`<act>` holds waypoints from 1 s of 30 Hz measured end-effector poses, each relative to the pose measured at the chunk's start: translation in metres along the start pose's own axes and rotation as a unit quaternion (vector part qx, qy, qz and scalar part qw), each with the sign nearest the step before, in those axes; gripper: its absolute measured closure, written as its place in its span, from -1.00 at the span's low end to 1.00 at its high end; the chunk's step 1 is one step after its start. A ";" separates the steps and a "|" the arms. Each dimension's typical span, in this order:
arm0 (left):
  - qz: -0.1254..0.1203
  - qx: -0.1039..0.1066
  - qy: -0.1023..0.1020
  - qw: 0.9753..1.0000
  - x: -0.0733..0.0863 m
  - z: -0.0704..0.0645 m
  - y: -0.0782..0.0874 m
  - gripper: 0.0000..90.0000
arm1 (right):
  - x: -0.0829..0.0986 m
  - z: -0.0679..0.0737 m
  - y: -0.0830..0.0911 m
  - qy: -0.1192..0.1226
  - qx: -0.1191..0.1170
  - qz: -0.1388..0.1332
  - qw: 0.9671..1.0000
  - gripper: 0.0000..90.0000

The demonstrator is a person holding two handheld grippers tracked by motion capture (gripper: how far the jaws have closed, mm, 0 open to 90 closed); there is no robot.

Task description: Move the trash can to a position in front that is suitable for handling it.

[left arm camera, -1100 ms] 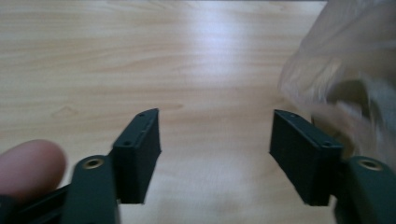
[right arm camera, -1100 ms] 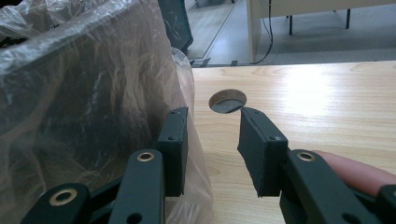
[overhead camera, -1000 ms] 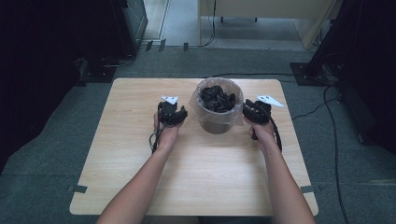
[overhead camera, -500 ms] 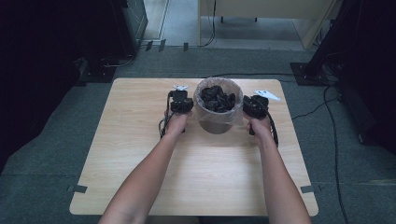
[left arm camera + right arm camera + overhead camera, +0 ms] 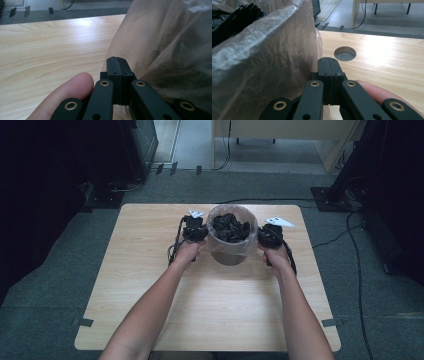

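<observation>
The wooden surface (image 5: 150, 270) carries the lined bin (image 5: 231, 240) near its far edge, with black material (image 5: 230, 226) inside. The left gripper (image 5: 194, 231) sits just left of the bin, fingers (image 5: 113, 67) closed. The right gripper (image 5: 270, 236) sits just right, fingers (image 5: 334, 67) closed.

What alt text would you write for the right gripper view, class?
The right gripper, jaws shut, sits beside a bin's clear plastic liner, with black contents at top left. A wooden table with a round hole lies beyond.
</observation>
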State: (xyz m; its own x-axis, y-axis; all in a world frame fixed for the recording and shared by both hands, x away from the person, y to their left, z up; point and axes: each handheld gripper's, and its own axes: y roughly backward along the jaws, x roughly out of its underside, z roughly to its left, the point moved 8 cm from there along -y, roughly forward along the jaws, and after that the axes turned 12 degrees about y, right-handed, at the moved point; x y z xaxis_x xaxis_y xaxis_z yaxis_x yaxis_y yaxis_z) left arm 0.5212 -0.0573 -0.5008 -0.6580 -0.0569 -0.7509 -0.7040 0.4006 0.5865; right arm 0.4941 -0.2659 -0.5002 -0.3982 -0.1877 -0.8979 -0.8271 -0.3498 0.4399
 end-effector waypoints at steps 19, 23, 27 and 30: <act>-0.012 -0.020 -0.051 0.998 0.032 0.009 0.039 1.00 | 0.013 0.036 0.023 -0.005 -0.018 0.008 1.000 1.00; -0.018 -0.024 -0.062 0.998 0.041 0.009 0.052 1.00 | 0.017 0.044 0.030 -0.008 -0.027 0.007 1.000 1.00; -0.020 -0.017 -0.051 0.998 0.049 0.010 0.067 1.00 | 0.021 0.055 0.039 -0.003 -0.034 0.006 0.999 1.00; -0.025 -0.021 -0.051 0.998 0.056 0.012 0.078 1.00 | 0.025 0.063 0.047 0.001 -0.038 0.006 0.999 1.00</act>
State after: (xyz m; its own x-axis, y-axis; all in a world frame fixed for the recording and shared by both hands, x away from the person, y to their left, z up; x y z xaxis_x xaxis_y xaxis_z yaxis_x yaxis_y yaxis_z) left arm 0.4329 -0.0187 -0.5008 -0.5924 0.0174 -0.8054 -0.7474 0.3612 0.5576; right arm 0.4206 -0.2286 -0.5031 -0.4070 -0.1937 -0.8926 -0.7902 -0.4156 0.4505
